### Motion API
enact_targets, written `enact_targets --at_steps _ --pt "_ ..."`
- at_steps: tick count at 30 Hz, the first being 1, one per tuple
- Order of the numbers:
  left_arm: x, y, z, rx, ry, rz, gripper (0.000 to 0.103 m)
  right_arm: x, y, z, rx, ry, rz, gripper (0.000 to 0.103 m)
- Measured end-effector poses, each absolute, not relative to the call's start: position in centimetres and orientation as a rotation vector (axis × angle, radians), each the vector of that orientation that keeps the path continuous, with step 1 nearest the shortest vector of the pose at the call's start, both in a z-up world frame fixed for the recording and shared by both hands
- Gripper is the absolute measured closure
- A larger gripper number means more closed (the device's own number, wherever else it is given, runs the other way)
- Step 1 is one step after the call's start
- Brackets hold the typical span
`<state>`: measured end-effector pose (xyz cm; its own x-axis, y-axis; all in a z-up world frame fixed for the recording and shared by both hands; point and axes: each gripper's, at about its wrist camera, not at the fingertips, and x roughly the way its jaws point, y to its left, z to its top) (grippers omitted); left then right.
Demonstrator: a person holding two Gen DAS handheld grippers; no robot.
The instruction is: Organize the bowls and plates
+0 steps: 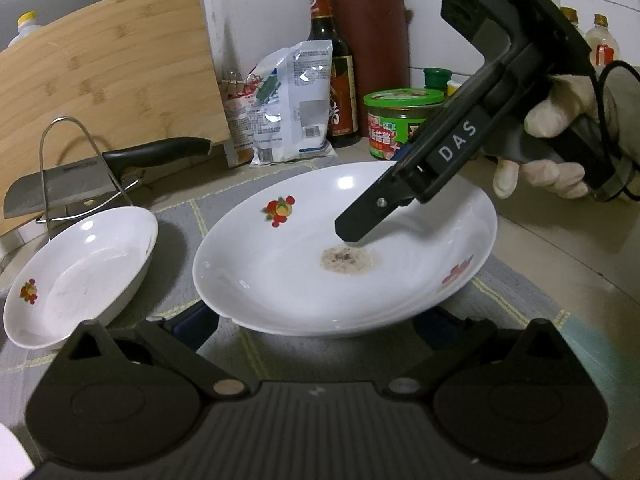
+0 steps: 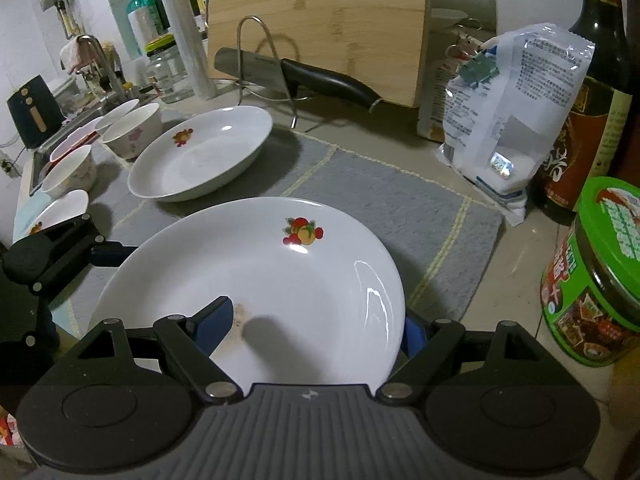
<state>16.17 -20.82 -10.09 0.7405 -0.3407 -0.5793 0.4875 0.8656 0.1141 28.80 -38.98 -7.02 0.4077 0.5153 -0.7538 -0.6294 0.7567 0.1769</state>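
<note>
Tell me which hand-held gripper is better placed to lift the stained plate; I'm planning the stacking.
Right, probably. The right hand-held gripper straddles the stained plate at its rim, one pad inside and one outside, jaws open. The left hand-held gripper is open too, with its fingers low beside the plate's edge.

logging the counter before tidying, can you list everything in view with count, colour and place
plates: three, white with fruit print, on the mat; nearest has residue
bowls: about four, white, left by the sink
mat: one, grey, under the plates
cleaver: one, black handle, on a wire stand
cutting board: one, bamboo, upright behind
bag: one, white, right of the board
sauce bottle: one, dark, behind the bag
jar: one, green lid, far right
knife block: one, dark red, at the back
right gripper: black, straddling the nearest plate's rim
left gripper: black, at that plate's left edge
gloved hand: one, pale, on the right gripper's handle
</note>
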Motion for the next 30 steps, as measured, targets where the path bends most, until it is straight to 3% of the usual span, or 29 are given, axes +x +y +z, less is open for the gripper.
enact_targets --at_steps 16,19,22,30 --pt "17.4 -21.5 -10.8 0.275 0.593 -0.450 0.001 29.7 -39.1 -7.9 -0.147 0.891 0.680 0.014" --pt "17.2 -21.6 -10.9 0.281 0.598 -0.460 0.001 29.7 -38.9 -8.0 -0.150 0.903 0.671 0.010" --pt "17.0 -21.6 -10.9 0.272 0.616 -0.479 0.001 29.4 -38.8 -7.8 -0.149 0.894 0.667 0.000" --pt "15.4 -20.0 -9.7 0.169 0.650 -0.464 0.001 27.8 -38.5 -5.9 -0.200 0.843 0.610 0.000"
